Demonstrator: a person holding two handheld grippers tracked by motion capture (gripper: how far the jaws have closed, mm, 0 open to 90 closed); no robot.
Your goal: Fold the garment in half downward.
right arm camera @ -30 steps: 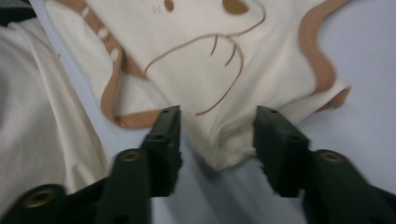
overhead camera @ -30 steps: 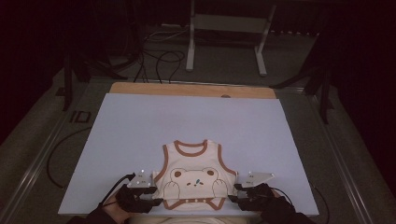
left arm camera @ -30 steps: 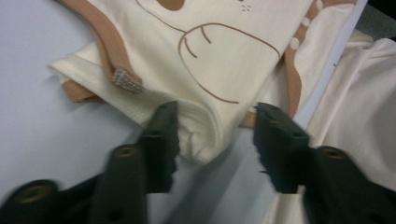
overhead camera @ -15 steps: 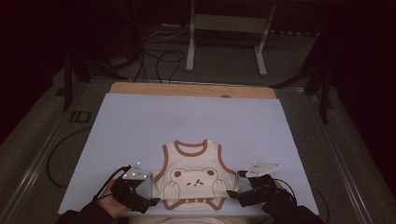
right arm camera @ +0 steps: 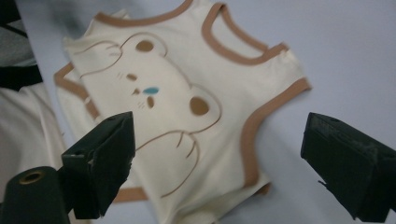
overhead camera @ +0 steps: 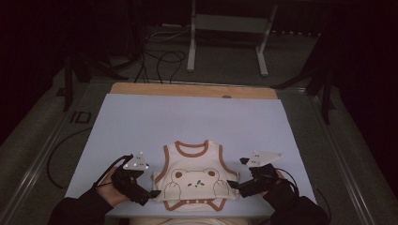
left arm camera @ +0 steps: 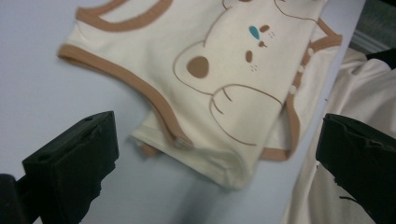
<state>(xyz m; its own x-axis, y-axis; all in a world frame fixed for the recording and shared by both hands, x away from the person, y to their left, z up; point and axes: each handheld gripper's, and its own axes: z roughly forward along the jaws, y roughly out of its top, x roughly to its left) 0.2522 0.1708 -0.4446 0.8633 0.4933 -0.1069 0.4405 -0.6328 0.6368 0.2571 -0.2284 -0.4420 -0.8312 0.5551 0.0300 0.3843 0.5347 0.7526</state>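
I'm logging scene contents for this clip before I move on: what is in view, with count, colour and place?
vest: one, cream with brown trim and a bear print, flat at the near middle of the table, between the two claws.
table: one, pale lilac top with a wooden strip along the far edge.
metal stand: one, grey, on the floor beyond the table.
cables: several, black, on the floor behind the table.
left claw: one, black, jaws open, beside the vest's lower left corner.
right claw: one, black, jaws open, beside the vest's lower right corner.
hands and sleeves: two, dark, at the near edge.
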